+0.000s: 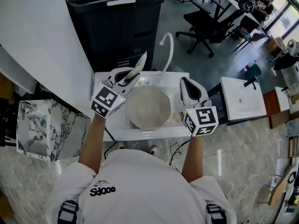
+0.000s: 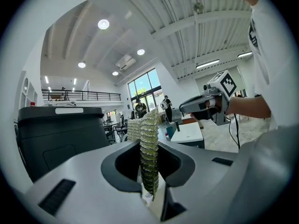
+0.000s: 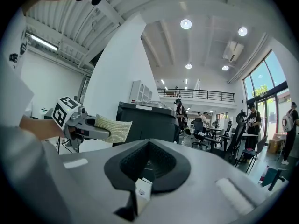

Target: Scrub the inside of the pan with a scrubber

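Note:
A round grey pan (image 1: 148, 108) sits in the white basin (image 1: 140, 130) in the head view, between my two grippers. A flat greenish scrubber (image 1: 138, 65) stands edge-on in my left gripper (image 1: 129, 76), which is shut on it and held up over the pan's left rim. From the left gripper view the scrubber (image 2: 148, 146) rises straight out of the shut left gripper (image 2: 149, 181). My right gripper (image 1: 187, 85) hovers at the pan's right side. Its jaws are shut with nothing between them in the right gripper view (image 3: 148, 167), where the scrubber (image 3: 113, 128) shows at left.
A curved white faucet (image 1: 168, 45) rises behind the basin. A black cabinet (image 1: 117, 22) stands beyond it. Office chairs (image 1: 210, 27) are at the back right, a second white basin (image 1: 240, 97) at the right, and a marble-patterned block (image 1: 39, 127) at the left.

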`<state>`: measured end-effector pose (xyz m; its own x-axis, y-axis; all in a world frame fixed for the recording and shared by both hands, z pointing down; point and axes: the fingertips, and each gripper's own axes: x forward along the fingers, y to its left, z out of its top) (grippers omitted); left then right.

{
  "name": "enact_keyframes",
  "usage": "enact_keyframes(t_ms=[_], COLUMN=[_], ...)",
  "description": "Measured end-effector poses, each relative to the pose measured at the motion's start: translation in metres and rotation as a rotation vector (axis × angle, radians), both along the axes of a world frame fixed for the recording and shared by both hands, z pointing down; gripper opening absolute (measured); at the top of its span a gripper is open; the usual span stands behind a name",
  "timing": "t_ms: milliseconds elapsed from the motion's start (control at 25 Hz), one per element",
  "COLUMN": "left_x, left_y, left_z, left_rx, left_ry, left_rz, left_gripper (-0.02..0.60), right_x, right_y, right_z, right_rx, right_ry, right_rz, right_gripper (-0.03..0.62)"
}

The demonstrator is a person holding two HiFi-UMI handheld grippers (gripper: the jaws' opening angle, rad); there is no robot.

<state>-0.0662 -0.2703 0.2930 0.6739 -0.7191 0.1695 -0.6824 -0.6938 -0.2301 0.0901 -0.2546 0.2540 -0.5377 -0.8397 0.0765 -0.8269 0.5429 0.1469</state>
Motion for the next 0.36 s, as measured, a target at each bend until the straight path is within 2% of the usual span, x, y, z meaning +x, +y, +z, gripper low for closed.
enact_keyframes(t_ms=[360], left_x=[-0.0048], left_y=[0.0032], left_z=[-0.0016], left_rx=[0.007], left_ry=[-0.001], left_rz=[0.001], left_gripper=[0.063], right_x=[-0.0070], right_y=[0.0019], right_z=[0.0006], right_rx=[0.006], right_ry=[0.016], right_rz=[-0.003], right_gripper=[0.008])
